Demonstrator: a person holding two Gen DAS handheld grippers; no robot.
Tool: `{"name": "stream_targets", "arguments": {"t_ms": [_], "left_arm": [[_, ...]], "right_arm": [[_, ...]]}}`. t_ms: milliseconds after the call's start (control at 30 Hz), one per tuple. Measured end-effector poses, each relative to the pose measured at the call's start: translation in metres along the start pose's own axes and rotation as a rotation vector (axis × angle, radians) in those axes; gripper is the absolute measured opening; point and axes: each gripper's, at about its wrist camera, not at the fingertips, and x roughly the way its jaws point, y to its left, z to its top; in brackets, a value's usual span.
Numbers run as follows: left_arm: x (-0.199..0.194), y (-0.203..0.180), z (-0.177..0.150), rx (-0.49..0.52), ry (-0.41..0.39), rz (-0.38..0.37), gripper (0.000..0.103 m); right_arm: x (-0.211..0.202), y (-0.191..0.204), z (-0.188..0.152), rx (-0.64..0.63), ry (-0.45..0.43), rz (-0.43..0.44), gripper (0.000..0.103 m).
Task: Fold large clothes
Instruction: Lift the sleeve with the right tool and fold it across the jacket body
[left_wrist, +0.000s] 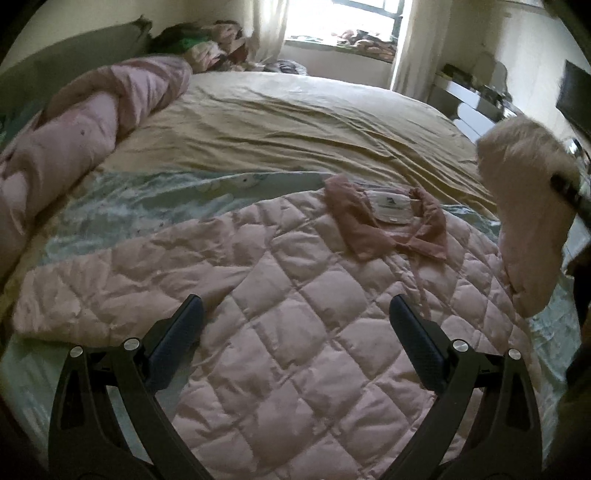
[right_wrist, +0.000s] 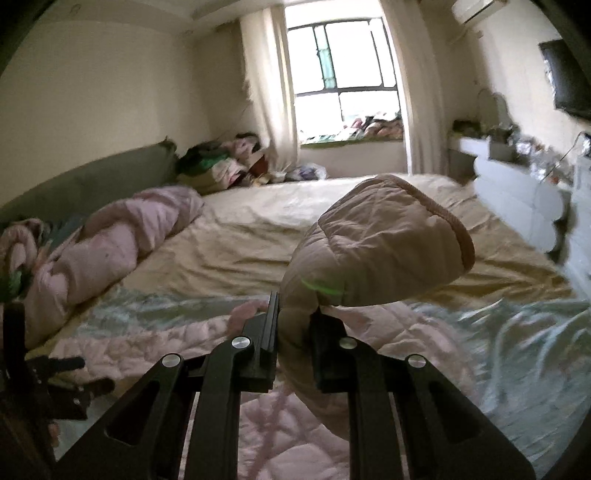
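The quilted jacket lies flat at frame centre. The right gripper pinches the sleeve; carry it across the body. The left gripper hovers, fingers spread.

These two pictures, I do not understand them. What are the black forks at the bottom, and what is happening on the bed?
The black forks are two-finger grippers that a person holds, one per hand; each carries a camera looking along its fingers. One picture is from the left gripper, open above a pink quilted jacket spread on the bed. The other is from the right gripper, shut on the jacket's sleeve and holding it above the bed. A bundled pink blanket lies at the left.
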Motion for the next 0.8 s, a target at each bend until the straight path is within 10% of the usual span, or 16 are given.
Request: {"name": "stream_targets", "arguments": {"t_ms": [400,567,800], "left_arm": [[0.012,0.023,0.004,-0.052,0.031,-0.076,0.094],[0.026,0.020,0.001,-0.074,0.058,-0.144,0.094],[0.036,0.031,-0.002,-0.206,0.065,-0.275,0.094]], "right_arm": [[0.091,0.056,-0.091,-0.051,0.219,0.018,0.018],[0.082,0.066,-0.114,-0.067,0.225,0.087,0.056],[0.076,0.087,-0.142,-0.120,0.297,0.173,0.059]]}}
